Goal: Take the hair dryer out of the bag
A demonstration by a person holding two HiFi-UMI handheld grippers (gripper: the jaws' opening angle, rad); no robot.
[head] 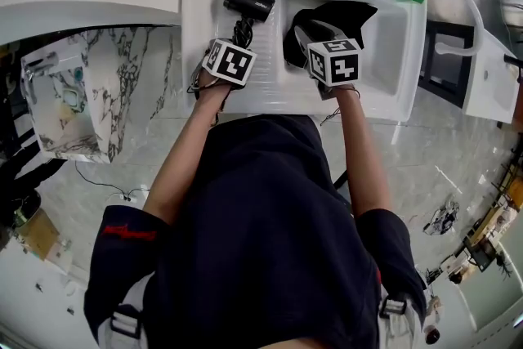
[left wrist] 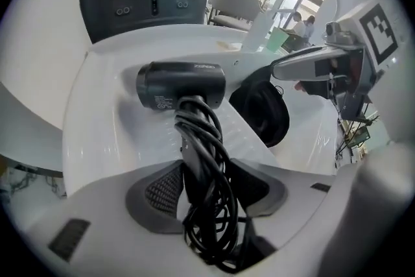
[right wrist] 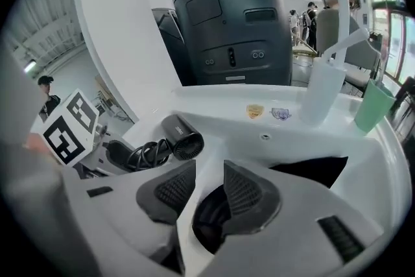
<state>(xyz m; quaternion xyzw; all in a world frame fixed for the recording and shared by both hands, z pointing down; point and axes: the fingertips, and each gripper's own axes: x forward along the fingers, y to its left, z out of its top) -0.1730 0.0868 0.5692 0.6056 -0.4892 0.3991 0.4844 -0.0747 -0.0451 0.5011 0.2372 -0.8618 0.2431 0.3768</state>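
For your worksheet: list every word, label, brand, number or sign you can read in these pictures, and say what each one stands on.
Nothing is clear enough to quote.
Barrel of the hair dryer: short white brand print, too blurred to read.
Its rear end: small-print label, unreadable.
Rim of the sink: two stickers, too small to read.
The marker cubes: black-and-white square patterns, no words.

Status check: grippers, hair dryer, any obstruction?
Left gripper clamped on hair dryer handle. It's out of bag, resting in sink. Right gripper open over bag. Nothing blocking.
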